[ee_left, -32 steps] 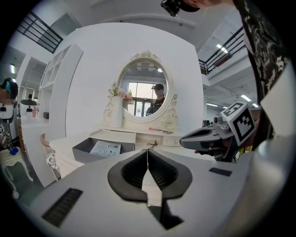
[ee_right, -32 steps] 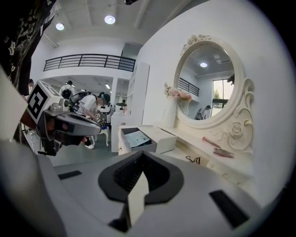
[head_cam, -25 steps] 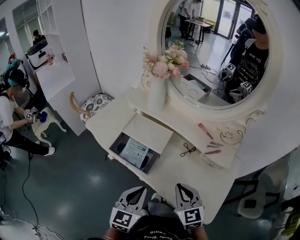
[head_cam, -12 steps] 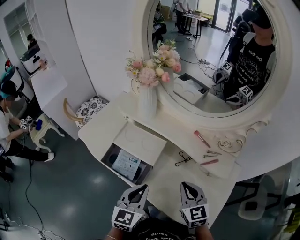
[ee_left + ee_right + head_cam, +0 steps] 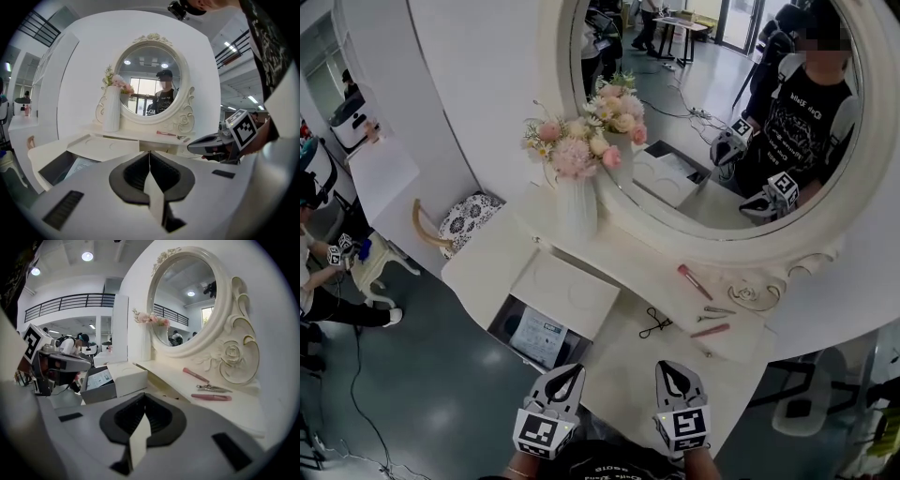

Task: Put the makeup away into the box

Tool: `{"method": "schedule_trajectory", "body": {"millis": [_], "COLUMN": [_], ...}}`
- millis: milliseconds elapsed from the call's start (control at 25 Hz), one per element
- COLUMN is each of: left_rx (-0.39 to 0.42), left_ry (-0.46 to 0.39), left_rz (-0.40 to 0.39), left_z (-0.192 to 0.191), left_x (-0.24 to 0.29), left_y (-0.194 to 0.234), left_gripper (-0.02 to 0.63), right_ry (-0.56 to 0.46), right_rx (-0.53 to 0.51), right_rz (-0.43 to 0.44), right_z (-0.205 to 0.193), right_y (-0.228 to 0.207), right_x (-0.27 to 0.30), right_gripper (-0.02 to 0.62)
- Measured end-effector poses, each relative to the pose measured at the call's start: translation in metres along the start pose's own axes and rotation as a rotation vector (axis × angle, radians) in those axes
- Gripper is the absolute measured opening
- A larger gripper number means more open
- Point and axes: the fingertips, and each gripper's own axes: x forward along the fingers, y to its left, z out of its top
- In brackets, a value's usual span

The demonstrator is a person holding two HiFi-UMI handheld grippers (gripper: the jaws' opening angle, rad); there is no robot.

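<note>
At the far left of the head view a seated person (image 5: 311, 272) is partly cut off by the frame edge. To the right stands a chair (image 5: 467, 216) with a patterned cushion, just beside the white desk (image 5: 630, 373).

The box (image 5: 534, 335) lies on the left part of the desk, in the lower middle of the frame. It is open, a printed leaflet (image 5: 537, 336) shows inside it, and its white lid (image 5: 567, 293) covers the far half. Above it, a white vase (image 5: 577, 206) of pink and cream flowers (image 5: 574, 145) stands on the raised shelf (image 5: 642, 267) under the round mirror (image 5: 712, 103).

The left hand-held gripper (image 5: 566, 371) is at the bottom edge, over the desk's near rim. Its jaws are pressed together with nothing between them, as the left gripper view shows (image 5: 150, 153). The right hand-held gripper (image 5: 672, 369) hangs just beside it. Its jaws are likewise together and empty in the right gripper view (image 5: 145, 397).

None of the makeup is in the box. A black eyelash curler (image 5: 654, 323) lies on the desk between the box and the shelf. Further right, on the shelf, lie a pink tube (image 5: 695, 281), a metal clip (image 5: 719, 310) and a pink stick (image 5: 711, 330), near one another and well apart from both grippers.
</note>
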Motion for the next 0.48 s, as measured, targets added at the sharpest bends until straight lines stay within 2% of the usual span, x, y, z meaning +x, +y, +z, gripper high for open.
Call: {"method": "schedule_trajectory", "body": {"millis": [480], "left_rx": [0.050], "left_ry": [0.013], "left_rz": [-0.125], "left_z": [0.010], "left_x": [0.016], "left_y": [0.021], "left_gripper": [0.017], "right_ry": [0.048], "right_rx": [0.035], "right_rz": [-0.145], "right_z": [-0.003], "right_y": [-0.004], "right_x": [0.013], "right_gripper": [0.010]}}
